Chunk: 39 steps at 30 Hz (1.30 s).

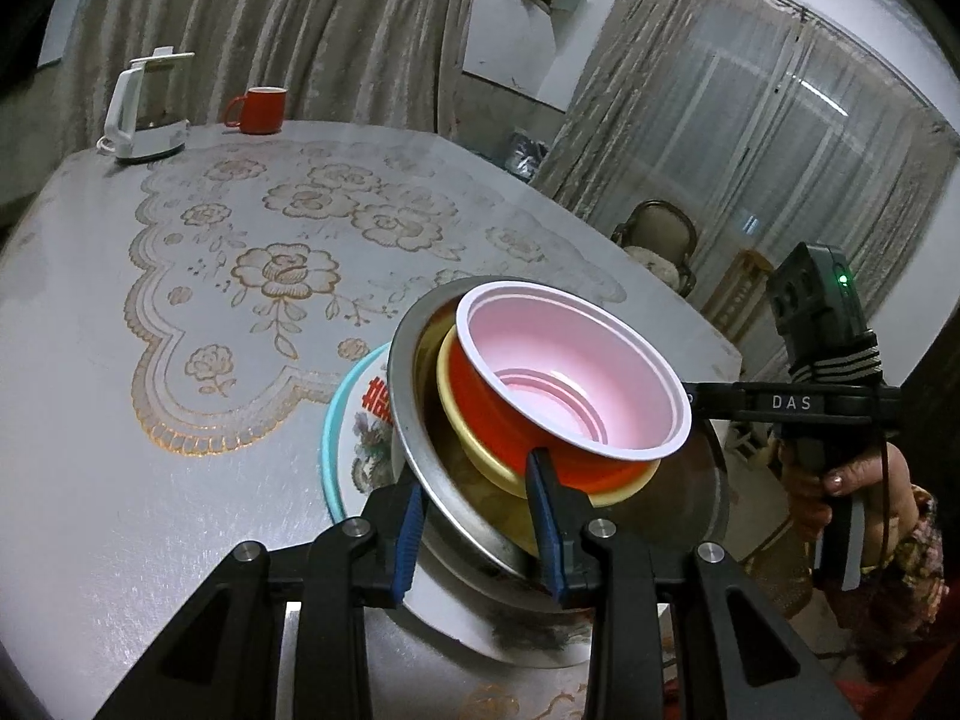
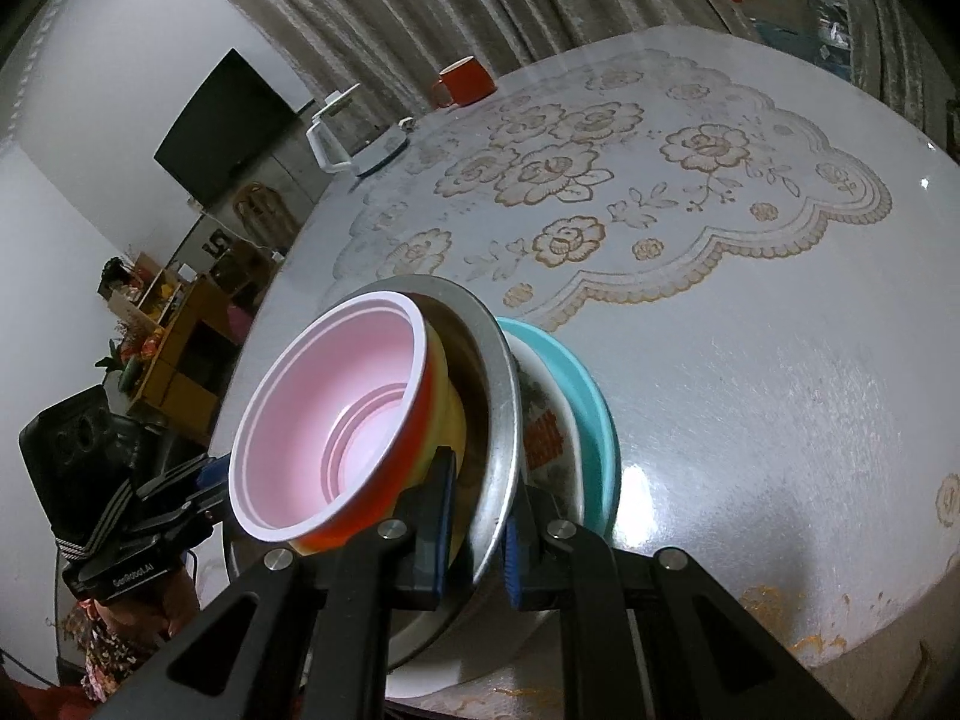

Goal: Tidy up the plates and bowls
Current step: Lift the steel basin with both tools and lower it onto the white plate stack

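Tabletop (image 1: 180, 510): both claws pinch metal bowl (image 1: 432, 468) rim.

We see left gripper (image 1: 480, 531) jaws clamping steel bowl (image 1: 420, 450) rim at 6 o'clock | red bowl (image 1: 570, 372) nested inside | kettle (image 1: 144, 108) on table (image 1: 150, 450) at 10 o'clock

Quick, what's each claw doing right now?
Left gripper: shut on the metal bowl rim.
Right gripper: shut on the same rim.
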{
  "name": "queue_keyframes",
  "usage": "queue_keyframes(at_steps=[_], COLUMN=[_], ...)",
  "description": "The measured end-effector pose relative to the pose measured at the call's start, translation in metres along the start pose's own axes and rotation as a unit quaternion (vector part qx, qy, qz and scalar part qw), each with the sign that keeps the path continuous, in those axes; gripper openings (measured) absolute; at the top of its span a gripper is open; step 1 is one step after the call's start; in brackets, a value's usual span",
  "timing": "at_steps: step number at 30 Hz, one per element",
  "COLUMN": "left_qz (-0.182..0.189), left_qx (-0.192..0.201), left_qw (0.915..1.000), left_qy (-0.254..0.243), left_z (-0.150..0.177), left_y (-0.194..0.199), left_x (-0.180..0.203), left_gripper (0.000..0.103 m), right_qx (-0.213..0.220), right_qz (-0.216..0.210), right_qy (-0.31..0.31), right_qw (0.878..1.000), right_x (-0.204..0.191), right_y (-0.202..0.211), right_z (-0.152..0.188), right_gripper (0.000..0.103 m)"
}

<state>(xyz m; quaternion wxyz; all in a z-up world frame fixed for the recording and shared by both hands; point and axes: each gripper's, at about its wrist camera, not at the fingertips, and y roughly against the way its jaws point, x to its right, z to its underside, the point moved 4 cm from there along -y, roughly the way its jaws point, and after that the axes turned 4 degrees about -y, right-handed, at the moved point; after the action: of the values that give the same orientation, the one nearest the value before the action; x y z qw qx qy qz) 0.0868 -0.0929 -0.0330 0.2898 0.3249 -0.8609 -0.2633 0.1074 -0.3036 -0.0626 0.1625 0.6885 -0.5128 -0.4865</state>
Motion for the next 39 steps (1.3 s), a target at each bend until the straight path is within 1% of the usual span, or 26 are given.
queue_keyframes(at_steps=[2,4,7,13,17,22,23,26,29,31,33,35,39], left_qz=[-0.010,-0.011,-0.010,-0.021,-0.032,-0.049,-0.054,-0.061,-0.074,-0.080,-0.084,-0.087,-0.100], left_qx=[-0.007,-0.008,-0.005,-0.002,-0.001,-0.001,-0.002,0.001,0.006,0.009,0.013,0.015,0.020], left_qw=[0.9999,0.9999,0.9998,0.9997,0.9993,0.9984,0.9981,0.9978,0.9970,0.9965,0.9962,0.9958,0.9947], left_qy=[0.004,0.008,0.016,0.016,0.019,0.027,0.028,0.028,0.020,0.020,0.022,0.021,0.016], left_z=[0.003,0.005,0.007,0.008,0.008,0.010,0.011,0.013,0.015,0.016,0.017,0.018,0.021], left_y=[-0.002,-0.004,-0.002,0.000,0.002,0.005,0.006,0.009,0.015,0.018,0.021,0.023,0.028], left_x=[-0.002,-0.004,-0.005,-0.004,-0.004,-0.006,-0.007,-0.007,-0.005,-0.005,-0.005,-0.004,0.000], left_gripper=[0.033,0.033,0.033,0.033,0.033,0.033,0.034,0.035,0.037,0.041,0.043,0.043,0.046], right_qx=[-0.006,-0.007,-0.007,-0.009,-0.014,-0.012,-0.012,-0.007,0.000,0.004,0.010,0.013,0.015], right_qz=[0.000,-0.004,-0.006,-0.008,-0.009,-0.002,-0.001,0.007,0.024,0.035,0.048,0.062,0.063], right_qy=[-0.004,-0.008,-0.008,-0.010,-0.013,-0.014,-0.015,-0.012,0.003,0.011,0.023,0.032,0.030], right_qw=[1.000,1.000,1.000,1.000,1.000,1.000,1.000,1.000,1.000,0.999,0.999,0.997,0.997], right_x=[0.002,0.003,0.003,0.002,0.002,0.000,-0.001,-0.003,-0.008,-0.012,-0.015,-0.016,-0.015], right_y=[-0.004,-0.007,-0.008,-0.010,-0.012,-0.011,-0.010,-0.008,-0.006,-0.003,0.000,0.002,0.004], right_z=[0.002,0.003,0.002,0.003,0.006,0.009,0.010,0.012,0.016,0.018,0.021,0.023,0.027], right_gripper=[0.014,0.015,0.015,0.015,0.015,0.015,0.015,0.015,0.016,0.018,0.023,0.025,0.025])
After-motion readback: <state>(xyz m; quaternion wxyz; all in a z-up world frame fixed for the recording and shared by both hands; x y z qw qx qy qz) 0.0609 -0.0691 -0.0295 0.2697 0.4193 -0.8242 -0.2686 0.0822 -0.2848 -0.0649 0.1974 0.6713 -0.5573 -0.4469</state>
